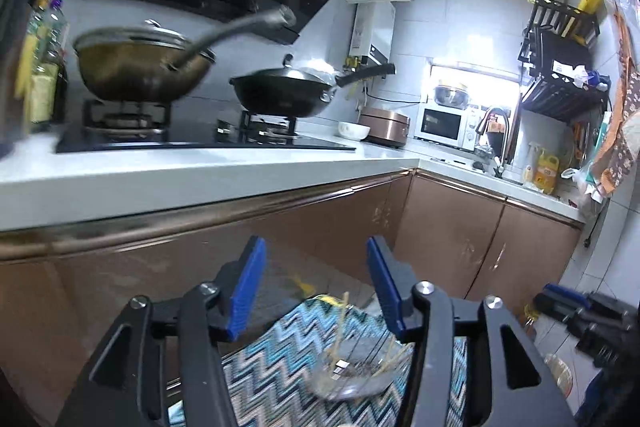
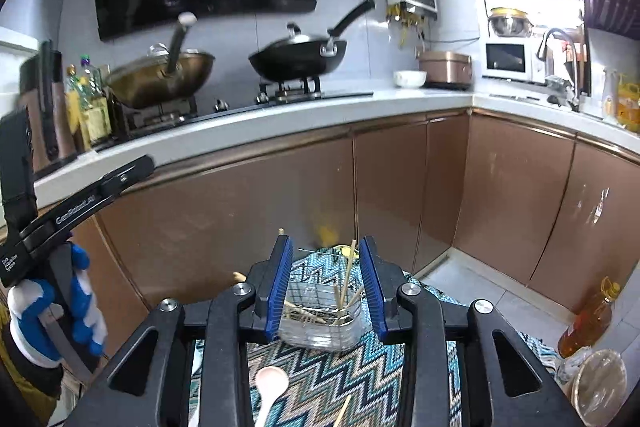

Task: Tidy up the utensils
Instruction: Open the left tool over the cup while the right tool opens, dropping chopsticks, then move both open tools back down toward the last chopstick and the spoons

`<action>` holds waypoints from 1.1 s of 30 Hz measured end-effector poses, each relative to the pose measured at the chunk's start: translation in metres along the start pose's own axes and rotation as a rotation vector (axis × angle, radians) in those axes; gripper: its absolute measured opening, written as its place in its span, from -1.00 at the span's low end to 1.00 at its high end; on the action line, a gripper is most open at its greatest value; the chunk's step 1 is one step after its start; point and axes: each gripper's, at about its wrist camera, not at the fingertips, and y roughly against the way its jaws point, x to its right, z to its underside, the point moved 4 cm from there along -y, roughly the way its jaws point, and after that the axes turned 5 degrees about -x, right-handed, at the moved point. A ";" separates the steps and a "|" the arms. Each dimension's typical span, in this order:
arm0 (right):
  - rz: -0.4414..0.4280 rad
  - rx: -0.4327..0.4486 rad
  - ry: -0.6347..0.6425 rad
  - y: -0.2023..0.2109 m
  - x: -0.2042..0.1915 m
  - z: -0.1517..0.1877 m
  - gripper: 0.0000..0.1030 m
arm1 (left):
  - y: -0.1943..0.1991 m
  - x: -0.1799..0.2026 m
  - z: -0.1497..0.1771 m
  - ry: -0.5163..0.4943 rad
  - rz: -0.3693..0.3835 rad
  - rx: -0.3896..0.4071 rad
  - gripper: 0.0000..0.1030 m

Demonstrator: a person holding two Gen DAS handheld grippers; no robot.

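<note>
A clear utensil holder with a wire rack (image 2: pixel 320 311) stands on a blue zigzag cloth (image 2: pixel 320 379) and holds several wooden chopsticks (image 2: pixel 347 279). A pink spoon (image 2: pixel 271 385) lies on the cloth in front of it, with another chopstick (image 2: pixel 342 411) beside it. My right gripper (image 2: pixel 326 287) is open and empty, held above the holder. My left gripper (image 1: pixel 316 287) is open and empty, above the blurred holder (image 1: pixel 352 367). The left gripper's body (image 2: pixel 76 211) shows at the left of the right wrist view, held by a blue-gloved hand (image 2: pixel 56 311).
White countertop (image 2: pixel 280 115) with stove, a bronze wok (image 2: pixel 160 75) and a black wok (image 2: pixel 298 57). Brown cabinets (image 2: pixel 384 183) stand below. An oil bottle (image 2: pixel 588 319) and a jar (image 2: pixel 598 383) stand on the floor at right. Sink, microwave (image 2: pixel 506 61) and rice cooker are far right.
</note>
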 end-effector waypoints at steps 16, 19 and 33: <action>0.030 0.076 0.014 0.108 -0.046 0.017 -0.29 | 0.108 -0.042 -0.002 -0.031 -0.023 0.012 0.16; 0.034 0.080 0.011 0.121 -0.050 0.023 -0.28 | 0.116 -0.043 0.002 -0.037 -0.006 -0.004 0.17; 0.070 0.089 -0.018 0.157 -0.048 0.043 -0.26 | 0.138 -0.042 0.019 -0.054 0.069 -0.042 0.17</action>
